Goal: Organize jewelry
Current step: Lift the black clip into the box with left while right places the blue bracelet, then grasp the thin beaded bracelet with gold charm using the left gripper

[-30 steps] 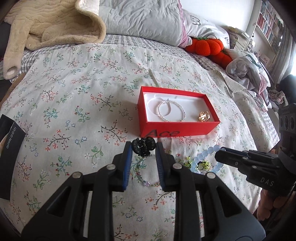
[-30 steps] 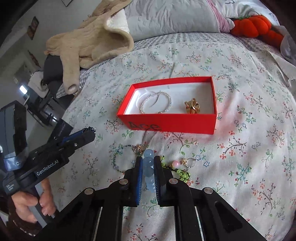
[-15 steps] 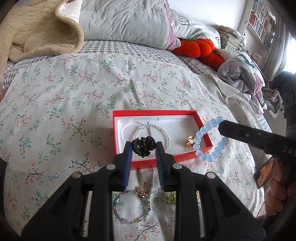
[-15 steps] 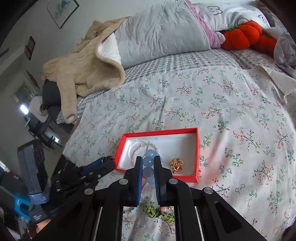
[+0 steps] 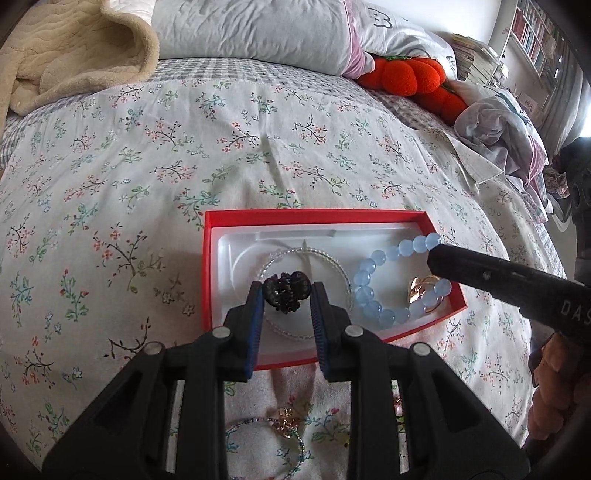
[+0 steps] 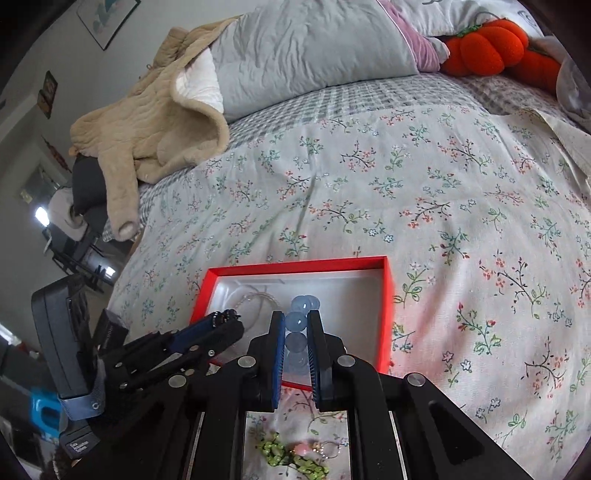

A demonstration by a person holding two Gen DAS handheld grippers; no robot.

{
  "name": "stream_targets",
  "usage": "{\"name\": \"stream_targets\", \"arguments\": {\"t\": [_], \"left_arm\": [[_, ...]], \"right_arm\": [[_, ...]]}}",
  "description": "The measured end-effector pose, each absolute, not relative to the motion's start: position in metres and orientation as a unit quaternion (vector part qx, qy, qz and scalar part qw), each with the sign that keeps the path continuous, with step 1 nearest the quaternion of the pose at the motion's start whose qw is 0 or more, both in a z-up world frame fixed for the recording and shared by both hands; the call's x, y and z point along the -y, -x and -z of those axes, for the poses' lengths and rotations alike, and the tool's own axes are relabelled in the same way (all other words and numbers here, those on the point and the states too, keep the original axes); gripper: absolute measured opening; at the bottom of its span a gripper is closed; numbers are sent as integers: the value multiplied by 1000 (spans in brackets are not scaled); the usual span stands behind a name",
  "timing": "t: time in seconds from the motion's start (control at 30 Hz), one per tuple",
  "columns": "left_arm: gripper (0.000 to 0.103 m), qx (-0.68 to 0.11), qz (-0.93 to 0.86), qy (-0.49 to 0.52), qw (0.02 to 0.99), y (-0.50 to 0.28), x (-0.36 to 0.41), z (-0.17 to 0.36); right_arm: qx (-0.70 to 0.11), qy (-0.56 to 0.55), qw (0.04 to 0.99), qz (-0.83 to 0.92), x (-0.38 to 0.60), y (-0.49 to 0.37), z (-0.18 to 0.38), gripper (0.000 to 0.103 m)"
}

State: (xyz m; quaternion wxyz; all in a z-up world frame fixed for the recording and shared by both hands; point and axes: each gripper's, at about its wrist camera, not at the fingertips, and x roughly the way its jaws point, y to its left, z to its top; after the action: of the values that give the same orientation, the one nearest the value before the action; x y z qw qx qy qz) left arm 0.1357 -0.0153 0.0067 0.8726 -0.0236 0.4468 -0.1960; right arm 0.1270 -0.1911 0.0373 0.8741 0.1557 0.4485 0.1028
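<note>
A red box (image 5: pixel 207 266) with a white lining lies on the floral bedspread; it also shows in the right wrist view (image 6: pixel 388 295). In it lie a clear beaded bracelet (image 5: pixel 332 260) and a gold piece (image 5: pixel 419 290). My left gripper (image 5: pixel 287 295) is shut on a black hair claw (image 5: pixel 286 291) and holds it over the box's near left part. My right gripper (image 6: pixel 295 325) is shut on a blue bead bracelet (image 5: pixel 369 295), which hangs over the box's right part; its beads show between the pads (image 6: pixel 295 321).
In front of the box lie a thin beaded bracelet with a gold charm (image 5: pixel 284 424) and a green and pink beaded piece (image 6: pixel 291 456). A beige blanket (image 6: pixel 147 125), a grey pillow (image 5: pixel 251 29) and orange plush pumpkins (image 5: pixel 410 74) sit at the bed's far end.
Both grippers lifted their pieces off the bedspread and moved forward over the red box. The blue bracelet now hangs above the box's right part, the black claw above the left.
</note>
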Motion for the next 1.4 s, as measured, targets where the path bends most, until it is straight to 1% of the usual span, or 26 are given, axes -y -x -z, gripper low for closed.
{"name": "stream_targets", "arguments": {"t": [0.17, 0.23, 0.3, 0.43, 0.47, 0.57, 0.73, 0.8, 0.9, 1.07, 1.27, 1.3, 1.37, 1.4], "left_arm": [[27, -442, 193, 22, 876, -136, 18, -9], [29, -441, 195, 19, 876, -134, 18, -13], [37, -438, 194, 16, 878, -131, 18, -18], [43, -439, 189, 21, 878, -123, 12, -32], [47, -440, 188, 24, 878, -120, 10, -34], [61, -443, 176, 28, 879, -110, 2, -40], [71, -453, 155, 15, 878, -91, -10, -38], [79, -458, 146, 7, 877, -85, -14, -34], [82, -464, 136, -5, 875, -74, -19, -26], [82, -477, 122, -19, 870, -60, -29, -9], [82, -485, 121, -18, 866, -49, -40, 8], [82, -484, 120, -19, 867, -47, -42, 10], [82, -482, 118, -23, 868, -45, -45, 15], [82, -482, 118, -27, 868, -44, -47, 17]], "right_arm": [[-447, -162, 874, -101, 200, -127, -35, 14], [-447, -162, 873, -105, 201, -126, -38, 15], [-443, -160, 875, -109, 201, -122, -45, 15], [-435, -140, 883, -111, 198, -108, -57, 15], [-435, -135, 883, -110, 198, -104, -59, 15], [-440, -125, 883, -107, 198, -92, -61, 15], [-444, -121, 881, -105, 200, -69, -62, 15], [-450, -120, 878, -108, 200, -61, -60, 15], [-454, -108, 878, -107, 199, -48, -55, 15], [-462, -105, 874, -107, 201, -31, -42, 16], [-467, -69, 874, -118, 201, -16, -27, 19], [-467, -67, 873, -120, 202, -15, -25, 21], [-466, -67, 874, -119, 205, -12, -20, 34], [-463, -69, 876, -118, 206, -10, -18, 56]]}}
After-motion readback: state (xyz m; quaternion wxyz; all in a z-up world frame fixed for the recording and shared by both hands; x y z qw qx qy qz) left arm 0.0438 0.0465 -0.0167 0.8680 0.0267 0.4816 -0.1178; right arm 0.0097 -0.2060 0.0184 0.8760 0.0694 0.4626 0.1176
